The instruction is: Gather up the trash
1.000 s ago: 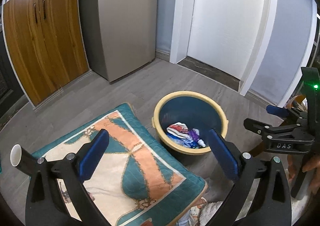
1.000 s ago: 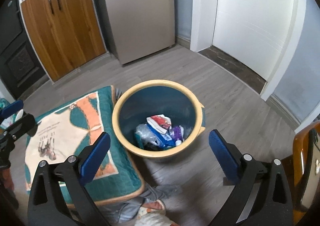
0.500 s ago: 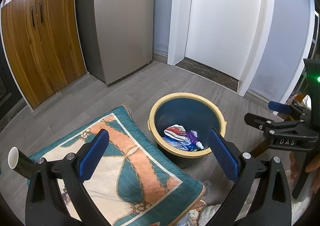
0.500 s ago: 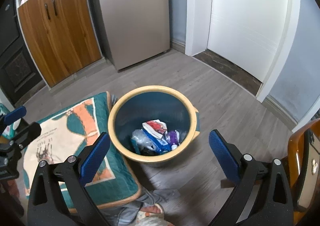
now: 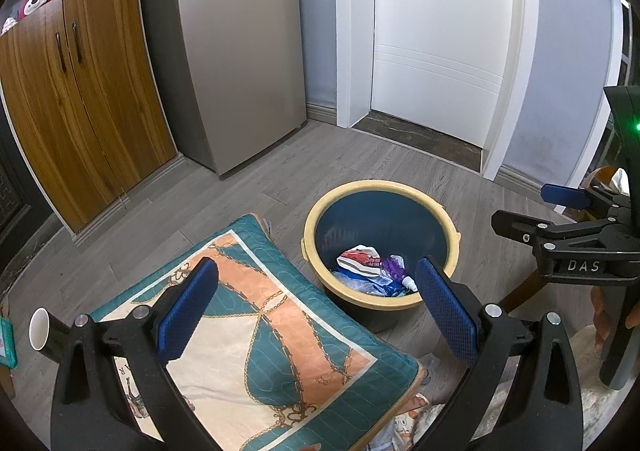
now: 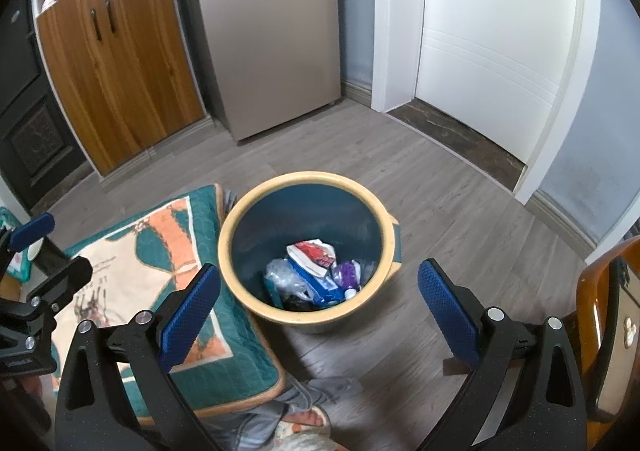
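A round bin (image 5: 440,207) with a cream rim and dark blue inside stands on the grey wood floor. In it lies trash (image 5: 370,267): a red and white wrapper, blue and clear plastic, a purple piece and a small white bottle. The same bin (image 6: 244,219) and trash (image 6: 316,271) show in the right wrist view. My left gripper (image 5: 316,309) hovers open above the cushion and the bin's near edge, holding nothing. My right gripper (image 6: 318,315) is open and empty over the bin's near rim. The right gripper (image 5: 560,219) also shows at the right edge of the left wrist view.
A teal, orange and cream cushion (image 5: 260,331) lies left of the bin. A white paper cup (image 5: 39,328) sits at far left. A wooden cabinet (image 5: 80,103), a fridge (image 5: 240,63) and a white door (image 5: 440,31) stand behind. An orange chair (image 6: 600,311) is at right. A person's foot (image 6: 308,419) is below.
Both grippers have risen and drawn back from the bin, so it looks smaller and farther. The jaws stayed open and the trash in the bin has not moved.
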`<state>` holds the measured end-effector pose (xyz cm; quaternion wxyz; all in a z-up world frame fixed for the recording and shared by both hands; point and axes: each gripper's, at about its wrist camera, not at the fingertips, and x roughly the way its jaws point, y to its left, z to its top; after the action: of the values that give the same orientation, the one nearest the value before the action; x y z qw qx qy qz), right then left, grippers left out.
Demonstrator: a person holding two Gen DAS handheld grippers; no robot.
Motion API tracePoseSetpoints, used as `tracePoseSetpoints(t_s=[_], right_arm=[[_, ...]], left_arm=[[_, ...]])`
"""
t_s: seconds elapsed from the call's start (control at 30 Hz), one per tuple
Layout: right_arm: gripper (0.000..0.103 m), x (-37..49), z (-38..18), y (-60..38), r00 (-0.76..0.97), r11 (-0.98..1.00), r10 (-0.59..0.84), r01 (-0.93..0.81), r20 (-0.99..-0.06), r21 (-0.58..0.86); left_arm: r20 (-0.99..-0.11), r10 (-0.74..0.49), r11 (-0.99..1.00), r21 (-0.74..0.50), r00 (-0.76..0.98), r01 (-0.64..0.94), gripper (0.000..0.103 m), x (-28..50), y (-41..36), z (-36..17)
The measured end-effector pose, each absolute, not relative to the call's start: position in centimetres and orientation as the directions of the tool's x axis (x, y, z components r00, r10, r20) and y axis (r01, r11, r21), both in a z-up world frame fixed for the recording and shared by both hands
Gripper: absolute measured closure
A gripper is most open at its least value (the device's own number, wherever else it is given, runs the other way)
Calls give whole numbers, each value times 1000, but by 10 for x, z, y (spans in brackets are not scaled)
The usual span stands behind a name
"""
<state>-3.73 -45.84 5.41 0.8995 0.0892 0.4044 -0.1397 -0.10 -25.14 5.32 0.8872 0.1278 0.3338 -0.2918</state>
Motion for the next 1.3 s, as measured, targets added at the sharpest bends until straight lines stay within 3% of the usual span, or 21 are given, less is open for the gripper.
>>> tracePoseSetpoints(t_s=[1.3], right_arm=[[5,-37,54,-458,634,945,-180,324,-752,47]], left_arm=[[-678,-445,776,34,585,630,6,-1,-251,49]])
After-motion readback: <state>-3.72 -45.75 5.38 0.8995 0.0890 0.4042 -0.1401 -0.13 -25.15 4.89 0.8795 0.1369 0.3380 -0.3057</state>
